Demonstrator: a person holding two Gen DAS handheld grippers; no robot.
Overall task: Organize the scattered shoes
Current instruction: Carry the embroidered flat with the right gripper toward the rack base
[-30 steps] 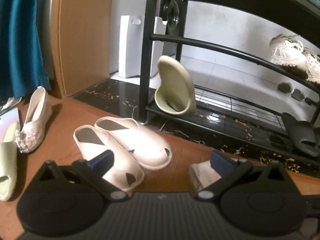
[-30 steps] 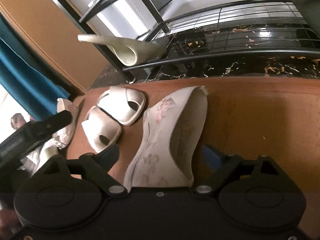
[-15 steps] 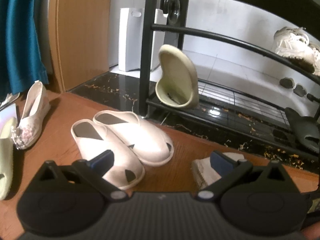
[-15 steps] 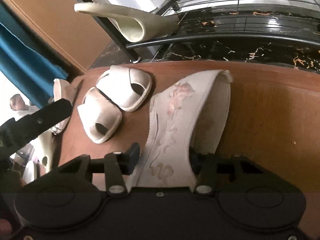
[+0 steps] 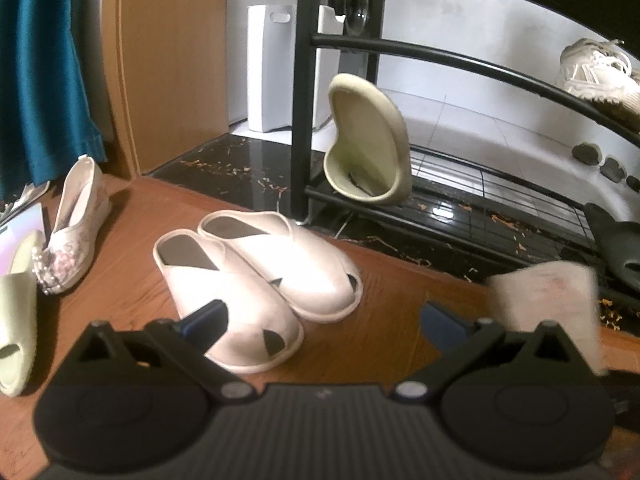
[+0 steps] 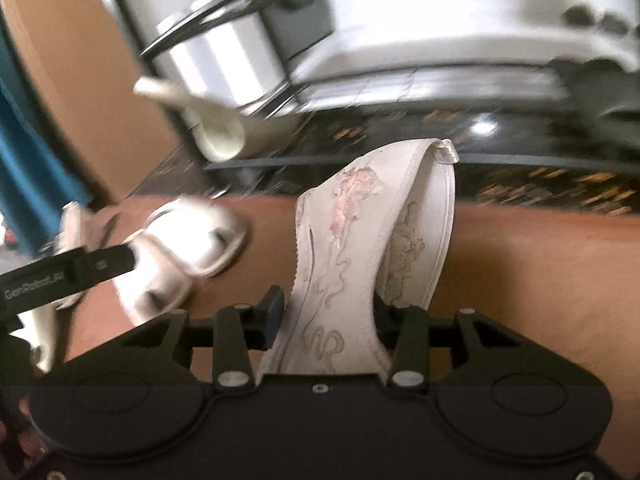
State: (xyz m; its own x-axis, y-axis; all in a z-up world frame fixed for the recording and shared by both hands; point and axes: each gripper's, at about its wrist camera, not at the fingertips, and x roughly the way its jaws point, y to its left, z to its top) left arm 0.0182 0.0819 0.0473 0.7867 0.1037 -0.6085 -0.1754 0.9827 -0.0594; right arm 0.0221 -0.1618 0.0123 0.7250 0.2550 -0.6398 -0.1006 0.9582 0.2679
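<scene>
The right gripper (image 6: 326,318) is squeezed shut on the flowered shoe (image 6: 360,248), whose long side points straight ahead at the front edge of the black rack (image 6: 520,158), while the left gripper (image 5: 322,320) hangs open and empty.

Right wrist view is smeared by motion blur: shoe rack (image 6: 360,80) and white slippers (image 6: 188,240) are seen only as streaks. Toe of the embroidered shoe (image 6: 340,260) is hidden behind the right gripper (image 6: 326,316) body. In the left wrist view that shoe is blurred, the green slide (image 5: 14,320) and sneakers (image 5: 600,76) cut by frame edges.
</scene>
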